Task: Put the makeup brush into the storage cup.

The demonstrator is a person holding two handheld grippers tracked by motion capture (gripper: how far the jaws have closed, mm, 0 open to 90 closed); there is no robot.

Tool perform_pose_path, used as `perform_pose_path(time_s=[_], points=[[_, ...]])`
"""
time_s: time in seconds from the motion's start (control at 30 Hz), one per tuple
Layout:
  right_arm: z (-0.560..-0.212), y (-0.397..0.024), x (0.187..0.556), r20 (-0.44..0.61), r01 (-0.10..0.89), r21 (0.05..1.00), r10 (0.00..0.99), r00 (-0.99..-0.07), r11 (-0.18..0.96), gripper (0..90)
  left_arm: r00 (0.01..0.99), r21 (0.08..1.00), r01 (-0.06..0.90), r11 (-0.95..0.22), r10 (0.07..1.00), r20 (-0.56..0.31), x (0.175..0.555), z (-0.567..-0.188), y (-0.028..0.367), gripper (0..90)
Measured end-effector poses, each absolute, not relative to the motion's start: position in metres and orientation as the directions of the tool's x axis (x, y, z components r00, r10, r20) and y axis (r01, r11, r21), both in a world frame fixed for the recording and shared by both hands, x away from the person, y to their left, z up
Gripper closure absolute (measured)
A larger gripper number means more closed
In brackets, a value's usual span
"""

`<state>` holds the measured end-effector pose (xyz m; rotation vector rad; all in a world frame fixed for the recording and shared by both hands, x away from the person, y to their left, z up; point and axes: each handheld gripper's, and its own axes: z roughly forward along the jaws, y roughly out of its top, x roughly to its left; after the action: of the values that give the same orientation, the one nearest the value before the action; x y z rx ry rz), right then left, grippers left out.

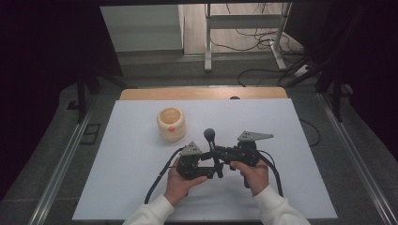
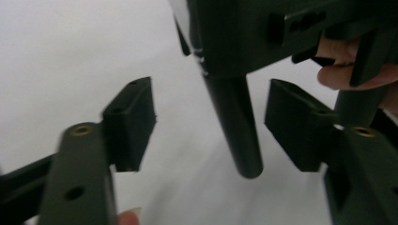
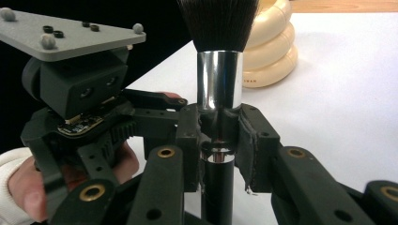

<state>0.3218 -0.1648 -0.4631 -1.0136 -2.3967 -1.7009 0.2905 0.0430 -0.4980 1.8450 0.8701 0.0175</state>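
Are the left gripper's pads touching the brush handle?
Apart. In the left gripper view, white table shows between the brush handle and each of the pads.

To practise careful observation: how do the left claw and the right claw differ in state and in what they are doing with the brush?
The right claw is shut on the brush, pads pressed against its handle just under the silver ferrule; the left claw stands open, its pads either side of the black handle end without touching. The right claw has the bristles above it; the left claw faces the bare handle tip. Both are black, hand-held and two-jawed.
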Motion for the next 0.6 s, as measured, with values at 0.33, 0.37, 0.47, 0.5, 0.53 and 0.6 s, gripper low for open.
perform_pose_path(time_s=[0.33, 0.37, 0.47, 0.5, 0.53, 0.6], points=[[-0.4632, -0.163, 0.3207, 0.378, 0.512, 0.836, 0.469, -0.798, 0.198, 71.9, 0.735, 0.792, 0.585, -0.176, 0.528, -0.426, 0.2948, -0.4984, 0.0464, 71.8], [-0.4628, -0.1633, 0.3207, 0.38, 0.511, 0.838, 0.465, -0.8, 0.194, 71.8, 0.735, 0.792, 0.585, -0.175, 0.527, -0.427, 0.295, -0.4981, 0.0471, 72.6], [-0.4617, -0.163, 0.3203, 0.376, 0.504, 0.842, 0.461, -0.803, 0.192, 71.7, 0.735, 0.795, 0.581, -0.173, 0.53, -0.422, 0.295, -0.4972, 0.0487, 73.6], [-0.4614, -0.1627, 0.3199, 0.373, 0.501, 0.844, 0.46, -0.806, 0.192, 71.7, 0.736, 0.796, 0.58, -0.173, 0.531, -0.42, 0.2948, -0.4969, 0.049, 73.7], [-0.4612, -0.1624, 0.3196, 0.371, 0.497, 0.846, 0.459, -0.807, 0.191, 71.7, 0.736, 0.796, 0.579, -0.173, 0.532, -0.419, 0.2947, -0.4969, 0.0491, 73.9], [-0.4611, -0.1623, 0.3195, 0.367, 0.493, 0.849, 0.457, -0.81, 0.192, 71.6, 0.735, 0.799, 0.578, -0.168, 0.533, -0.419, 0.2943, -0.4965, 0.0494, 73.9]])
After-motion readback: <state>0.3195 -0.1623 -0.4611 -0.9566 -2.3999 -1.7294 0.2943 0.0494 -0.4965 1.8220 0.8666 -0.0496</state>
